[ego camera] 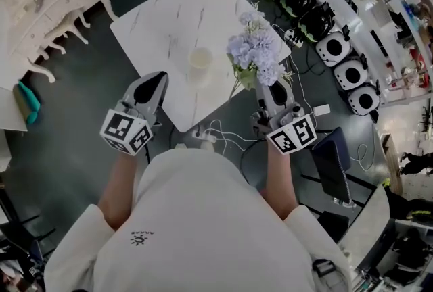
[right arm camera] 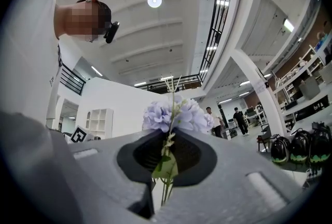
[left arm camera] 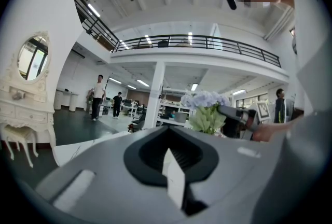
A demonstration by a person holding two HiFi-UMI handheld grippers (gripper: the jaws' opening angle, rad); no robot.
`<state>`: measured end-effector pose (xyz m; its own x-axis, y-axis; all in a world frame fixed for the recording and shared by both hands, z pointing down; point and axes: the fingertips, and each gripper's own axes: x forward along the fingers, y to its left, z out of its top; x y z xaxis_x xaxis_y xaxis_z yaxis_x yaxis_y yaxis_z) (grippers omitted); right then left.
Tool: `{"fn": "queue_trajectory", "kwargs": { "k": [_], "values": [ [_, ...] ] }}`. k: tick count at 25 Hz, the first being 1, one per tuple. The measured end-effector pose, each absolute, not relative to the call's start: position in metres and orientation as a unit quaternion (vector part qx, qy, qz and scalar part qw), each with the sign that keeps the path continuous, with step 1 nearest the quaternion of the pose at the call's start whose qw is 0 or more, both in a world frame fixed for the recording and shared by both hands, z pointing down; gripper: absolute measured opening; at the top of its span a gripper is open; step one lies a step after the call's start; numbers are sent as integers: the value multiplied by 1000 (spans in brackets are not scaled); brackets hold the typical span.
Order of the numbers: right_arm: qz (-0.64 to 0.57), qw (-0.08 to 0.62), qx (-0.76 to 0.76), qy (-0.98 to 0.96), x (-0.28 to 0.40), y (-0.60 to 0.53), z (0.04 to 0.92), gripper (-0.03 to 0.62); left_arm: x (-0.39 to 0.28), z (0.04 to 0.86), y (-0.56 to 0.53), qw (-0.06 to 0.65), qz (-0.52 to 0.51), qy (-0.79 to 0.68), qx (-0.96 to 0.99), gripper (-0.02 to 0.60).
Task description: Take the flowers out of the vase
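Note:
A bunch of pale lavender flowers (ego camera: pixel 256 47) with green leaves hangs over the near right corner of the white marble table (ego camera: pixel 162 20). My right gripper (ego camera: pixel 269 89) is shut on its stems. In the right gripper view the stems run between the closed jaws and the blooms (right arm camera: pixel 174 114) rise just beyond my right gripper (right arm camera: pixel 166 166). A small pale vase (ego camera: pixel 200 58) stands on the table, left of the flowers and apart from them. My left gripper (ego camera: pixel 154 84) stays at the table's near edge, shut, holding nothing. The left gripper view shows the flowers (left arm camera: pixel 205 109) to the right.
A white ornate dressing table (ego camera: pixel 47 7) with an oval mirror (left arm camera: pixel 31 57) stands at the far left. Black helmets (ego camera: pixel 298 0) and white devices (ego camera: pixel 348 71) line the floor on the right. Cables (ego camera: pixel 216 132) lie below the table's near corner. People (left arm camera: pixel 97 96) walk far off.

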<state>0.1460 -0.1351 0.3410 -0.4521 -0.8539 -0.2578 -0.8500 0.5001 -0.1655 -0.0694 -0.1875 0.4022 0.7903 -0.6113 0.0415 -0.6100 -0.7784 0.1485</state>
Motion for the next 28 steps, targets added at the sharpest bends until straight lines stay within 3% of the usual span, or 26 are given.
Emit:
{"fn": "queue_trajectory", "kwargs": {
  "k": [28],
  "values": [
    [-38,148,-502,851,148,-123,363,25,-79,410,-182,88,-3,-341,936,-12]
  ]
}}
